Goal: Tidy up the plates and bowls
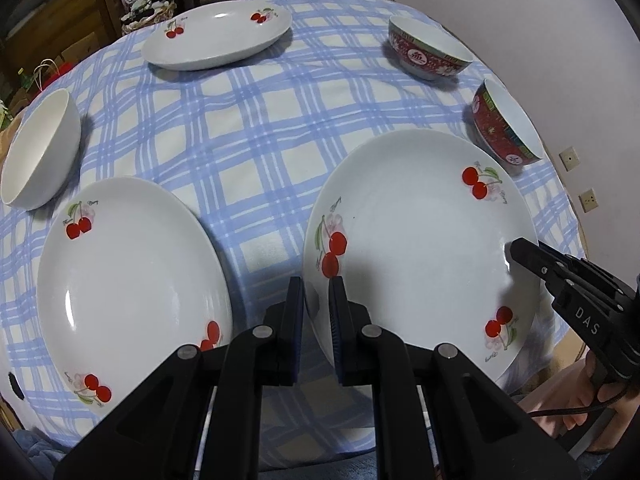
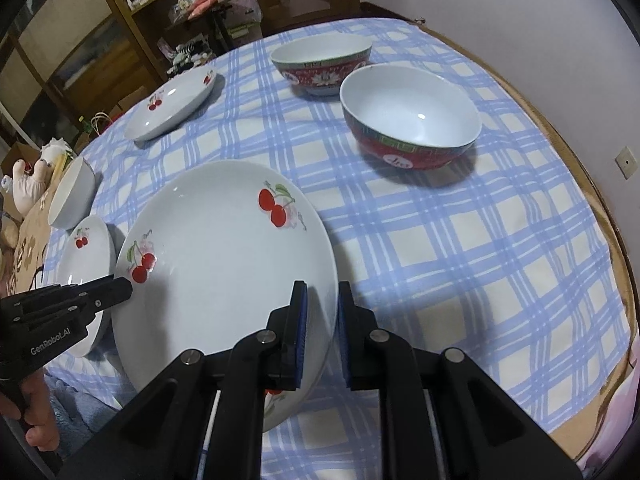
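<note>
Plates [image 1: 420, 240] and bowls [image 2: 412, 120] apparently empty.

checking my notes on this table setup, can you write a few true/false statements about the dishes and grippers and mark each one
1. Three white round cherry-print plates lie on the blue checked tablecloth. True: the near right plate, the near left plate and the far plate.
2. The two red patterned bowls are stacked. False: the nearer red bowl and the farther red bowl stand side by side.
3. Both grippers grip the near right plate. True: the left gripper and the right gripper each straddle its rim, on opposite sides.
4. The plain white bowl sits on a plate. False: it stands on the cloth beside the near left plate.
</note>
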`<state>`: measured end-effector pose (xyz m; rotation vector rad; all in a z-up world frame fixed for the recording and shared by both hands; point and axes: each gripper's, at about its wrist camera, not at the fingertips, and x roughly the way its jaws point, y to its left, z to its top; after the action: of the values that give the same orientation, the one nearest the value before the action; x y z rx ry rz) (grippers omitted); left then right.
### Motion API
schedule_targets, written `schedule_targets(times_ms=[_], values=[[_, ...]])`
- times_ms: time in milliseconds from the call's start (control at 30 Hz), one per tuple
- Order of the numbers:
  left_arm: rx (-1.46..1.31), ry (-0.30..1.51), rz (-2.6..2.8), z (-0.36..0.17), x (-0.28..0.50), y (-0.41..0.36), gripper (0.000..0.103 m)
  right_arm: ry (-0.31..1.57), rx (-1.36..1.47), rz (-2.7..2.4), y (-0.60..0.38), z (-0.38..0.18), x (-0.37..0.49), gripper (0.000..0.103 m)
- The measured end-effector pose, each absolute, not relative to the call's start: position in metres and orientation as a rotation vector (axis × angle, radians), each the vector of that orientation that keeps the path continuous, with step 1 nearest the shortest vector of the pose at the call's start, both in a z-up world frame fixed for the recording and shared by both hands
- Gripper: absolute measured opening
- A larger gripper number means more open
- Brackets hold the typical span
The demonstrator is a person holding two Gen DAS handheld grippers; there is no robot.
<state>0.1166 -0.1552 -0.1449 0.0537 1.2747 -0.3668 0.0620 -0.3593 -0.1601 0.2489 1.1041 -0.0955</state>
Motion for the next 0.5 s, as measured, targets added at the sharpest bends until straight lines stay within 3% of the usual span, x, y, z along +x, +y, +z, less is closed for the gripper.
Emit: schedule_targets(times_ms=[500], values=[[0.074, 1.317, -0.359, -0.157, 0.118, -0.159, 0.012, 1.13, 0.277, -0.098, -0.361, -0.167, 0.065, 0.017]])
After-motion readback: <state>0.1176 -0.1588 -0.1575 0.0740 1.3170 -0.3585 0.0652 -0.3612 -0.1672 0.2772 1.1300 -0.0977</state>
